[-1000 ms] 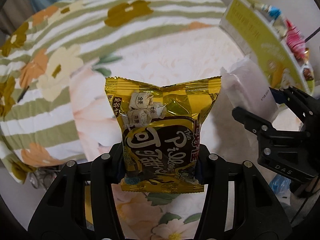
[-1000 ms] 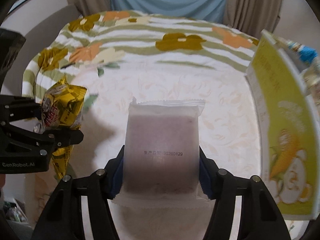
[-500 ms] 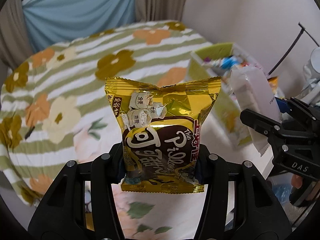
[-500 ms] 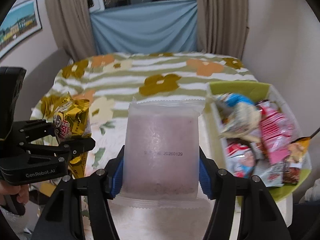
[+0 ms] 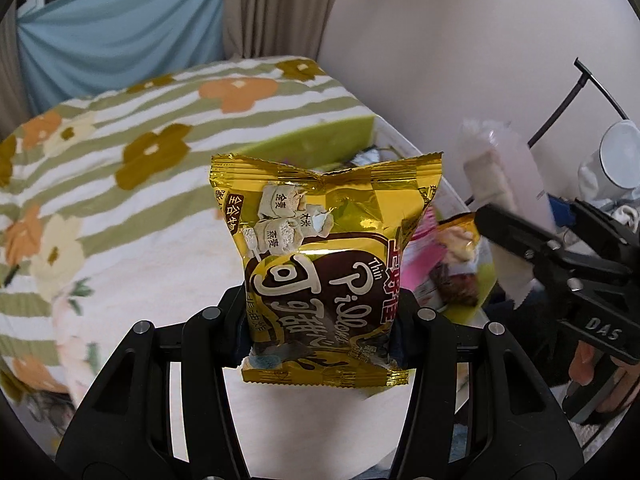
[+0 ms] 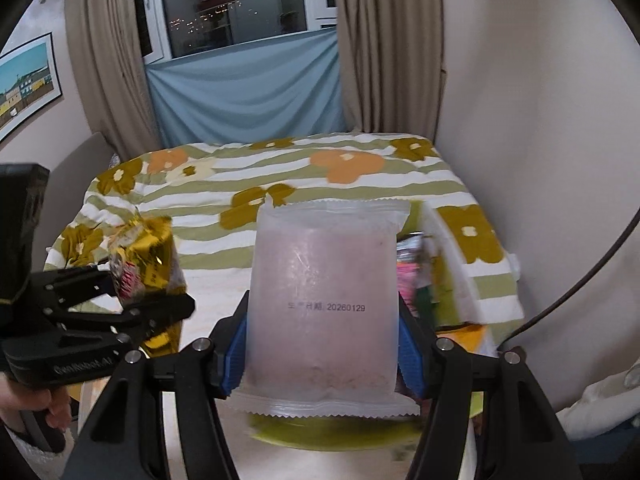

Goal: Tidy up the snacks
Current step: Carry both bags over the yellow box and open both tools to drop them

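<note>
My left gripper (image 5: 320, 320) is shut on a gold snack packet (image 5: 326, 248) with a brown label, held upright in the air. A frosted white packet (image 6: 324, 300) with a printed date stands in my right gripper (image 6: 322, 344), whose blue pads squeeze its sides. In the left wrist view the right gripper (image 5: 516, 232) hangs at the right with the white packet (image 5: 500, 176) in it. The left gripper (image 6: 132, 296) and its gold packet (image 6: 148, 256) show at the left of the right wrist view. A green box (image 5: 312, 136) of snacks sits behind and below both packets, mostly hidden.
A bed with a striped floral cover (image 6: 280, 176) fills the middle. Pink and mixed wrappers (image 5: 428, 252) lie in the box. A white wall (image 6: 540, 120) stands at the right, curtains and a window (image 6: 240, 4) at the back. A hand (image 6: 40, 404) grips the left tool.
Both grippers rose and swung right with their packets, so the room, window and wall came into view. The green box now sits behind the packets instead of at the right edge.
</note>
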